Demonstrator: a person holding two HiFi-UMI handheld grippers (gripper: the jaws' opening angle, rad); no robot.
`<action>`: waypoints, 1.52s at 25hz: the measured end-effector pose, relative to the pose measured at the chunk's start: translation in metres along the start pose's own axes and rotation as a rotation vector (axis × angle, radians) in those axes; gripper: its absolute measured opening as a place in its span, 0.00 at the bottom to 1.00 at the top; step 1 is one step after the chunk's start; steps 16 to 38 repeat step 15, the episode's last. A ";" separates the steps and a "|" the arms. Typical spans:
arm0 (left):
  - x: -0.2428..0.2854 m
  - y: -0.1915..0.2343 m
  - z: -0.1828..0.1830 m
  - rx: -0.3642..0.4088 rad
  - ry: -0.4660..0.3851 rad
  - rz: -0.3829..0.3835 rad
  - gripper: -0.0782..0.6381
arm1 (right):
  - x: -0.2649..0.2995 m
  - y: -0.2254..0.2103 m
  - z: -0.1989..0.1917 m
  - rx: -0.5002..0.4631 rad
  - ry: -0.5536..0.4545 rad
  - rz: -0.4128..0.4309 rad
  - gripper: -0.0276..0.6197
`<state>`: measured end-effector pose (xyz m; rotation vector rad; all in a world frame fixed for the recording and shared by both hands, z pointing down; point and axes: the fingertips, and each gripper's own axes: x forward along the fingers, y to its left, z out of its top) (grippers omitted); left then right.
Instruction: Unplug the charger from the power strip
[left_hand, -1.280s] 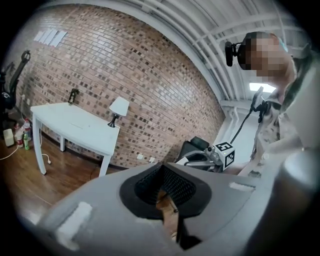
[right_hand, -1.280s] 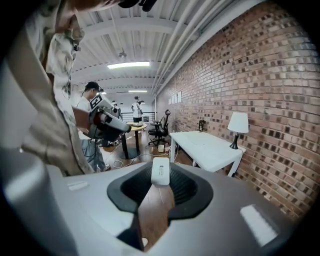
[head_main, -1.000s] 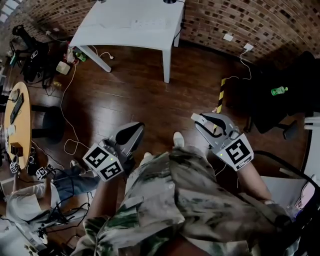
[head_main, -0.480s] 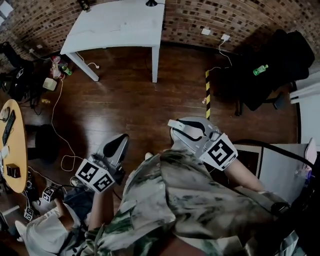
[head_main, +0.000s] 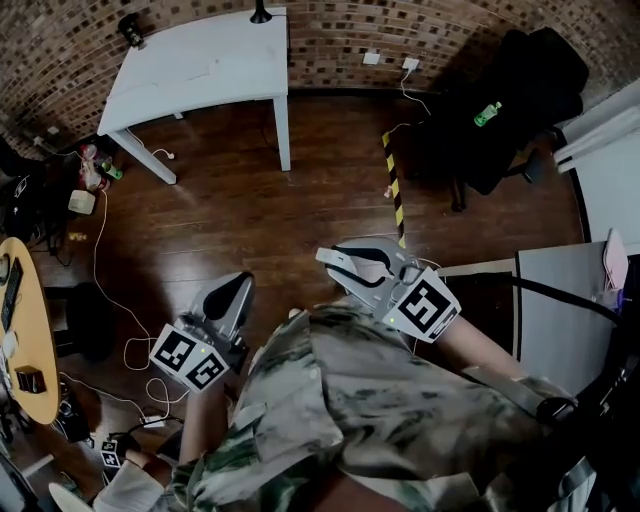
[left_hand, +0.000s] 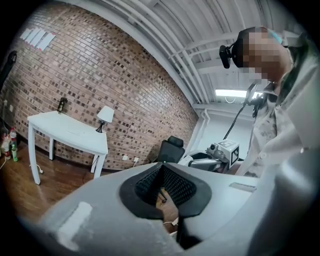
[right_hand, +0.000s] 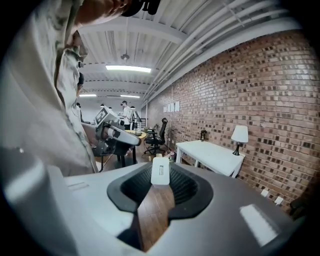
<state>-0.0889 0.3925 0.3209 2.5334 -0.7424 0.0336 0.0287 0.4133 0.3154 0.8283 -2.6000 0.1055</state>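
The room is dark wood floor (head_main: 250, 220) under a brick wall (head_main: 450, 40), with the white table (head_main: 200, 65) pushed against the bricks. That table is my marker for everything else. I stand well back from it on the open boards, both tools raised in front of my body.

My right gripper (head_main: 335, 258) is clamped on a small white block, which I take to be the charger (right_hand: 160, 171). It sits right at the jaw tips, pinched by its sides, and in the right gripper view the table lies off to its right. No power strip shows near the block, and I cannot pick one out on the table top from here. So I judge the pull itself done and this a carry.

My left gripper (head_main: 238, 283) has its jaws together on nothing, with only floor behind them. It hangs more toward the table's left end than the other one does.

To carry well, I should hold the clamp exactly as it is — the grip is only at the tips, and a knock could twist the block out. I should keep that tool steady and close to me. A loose white cord (head_main: 94, 235) snakes over the floor below the table's left leg — I would step wide of it.
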 end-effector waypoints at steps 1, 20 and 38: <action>-0.001 -0.002 -0.001 0.001 -0.001 -0.002 0.11 | 0.000 0.002 0.002 -0.005 -0.001 0.001 0.21; -0.016 -0.002 -0.006 0.001 -0.018 0.003 0.11 | 0.004 0.008 0.016 -0.066 0.011 0.012 0.21; -0.016 -0.002 -0.006 0.001 -0.018 0.003 0.11 | 0.004 0.008 0.016 -0.066 0.011 0.012 0.21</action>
